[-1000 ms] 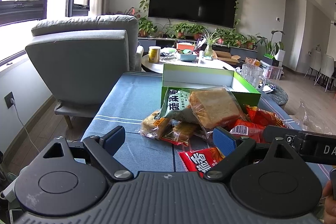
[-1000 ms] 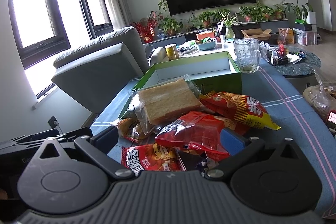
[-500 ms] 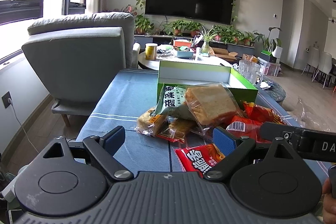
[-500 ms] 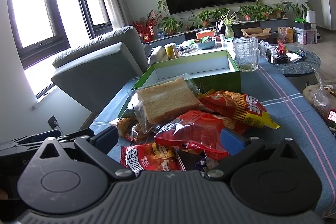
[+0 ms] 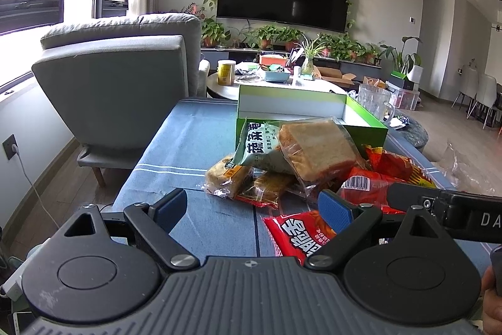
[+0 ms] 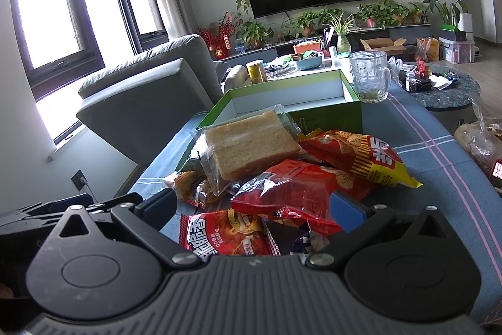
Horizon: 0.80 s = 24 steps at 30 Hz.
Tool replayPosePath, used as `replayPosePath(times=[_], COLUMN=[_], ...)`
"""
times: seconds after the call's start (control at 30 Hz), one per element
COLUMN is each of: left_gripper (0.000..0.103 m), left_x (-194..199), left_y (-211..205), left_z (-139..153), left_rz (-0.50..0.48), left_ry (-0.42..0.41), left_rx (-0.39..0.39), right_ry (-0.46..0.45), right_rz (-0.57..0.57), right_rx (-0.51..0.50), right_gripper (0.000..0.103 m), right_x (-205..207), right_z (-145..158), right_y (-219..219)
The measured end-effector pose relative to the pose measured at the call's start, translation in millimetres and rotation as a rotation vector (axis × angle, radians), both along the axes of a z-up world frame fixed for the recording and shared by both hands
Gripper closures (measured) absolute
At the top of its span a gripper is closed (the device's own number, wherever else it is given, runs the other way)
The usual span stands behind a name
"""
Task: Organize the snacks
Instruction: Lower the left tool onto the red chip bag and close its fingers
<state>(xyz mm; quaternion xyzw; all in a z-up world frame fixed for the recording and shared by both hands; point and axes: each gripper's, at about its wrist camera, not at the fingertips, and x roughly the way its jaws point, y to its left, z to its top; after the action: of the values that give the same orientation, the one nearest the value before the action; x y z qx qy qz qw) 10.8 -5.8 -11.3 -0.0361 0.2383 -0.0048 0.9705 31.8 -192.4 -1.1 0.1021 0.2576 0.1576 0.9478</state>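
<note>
On the blue tablecloth, snack packets lie heaped just before the open green box; a glass mug stands beside it. Left gripper and right gripper hover near the heap, jaws apart, holding nothing.

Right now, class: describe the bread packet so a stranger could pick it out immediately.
Find the open green box on the blue tablecloth. A heap of snacks lies against its near wall. The bread packet lies on top: a clear wrapper showing a pale brown slab, while its neighbours are printed red or green bags.

Each black gripper has blue pads and silver screws.
</note>
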Motion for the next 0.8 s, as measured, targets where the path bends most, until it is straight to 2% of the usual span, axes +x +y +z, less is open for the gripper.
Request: replayPosePath(times=[0.2, 0.33, 0.4, 0.53, 0.63, 0.8], left_gripper=[0.013, 0.013, 0.018, 0.020, 0.027, 0.028], left_x=[2, 3, 4, 6, 8, 13], left_y=[1, 4, 6, 5, 3, 7], left_z=[-3, -7, -10, -14, -18, -24], left_rz=[-0.005, -0.011, -0.021, -0.061, -0.068, -0.088], left_ry=[0.013, 0.036, 0.047, 0.075, 0.092, 0.124], left_rx=[0.004, -0.001, -0.017, -0.035, -0.025, -0.048], right_ry=[0.007, 0.073, 0.092, 0.136, 0.183, 0.232], right_rz=[0.016, 0.135, 0.177, 0.188, 0.205, 0.186], right_rx=[0.010, 0.097, 0.139, 0.126, 0.128, 0.104], right_gripper=[0.024, 0.024, 0.024, 0.024, 0.024, 0.024], right_x=[0, 5, 7, 13, 20, 28], right_z=[-2, -1, -2, -4, -9, -17], right_y=[1, -3, -3, 4, 8, 10])
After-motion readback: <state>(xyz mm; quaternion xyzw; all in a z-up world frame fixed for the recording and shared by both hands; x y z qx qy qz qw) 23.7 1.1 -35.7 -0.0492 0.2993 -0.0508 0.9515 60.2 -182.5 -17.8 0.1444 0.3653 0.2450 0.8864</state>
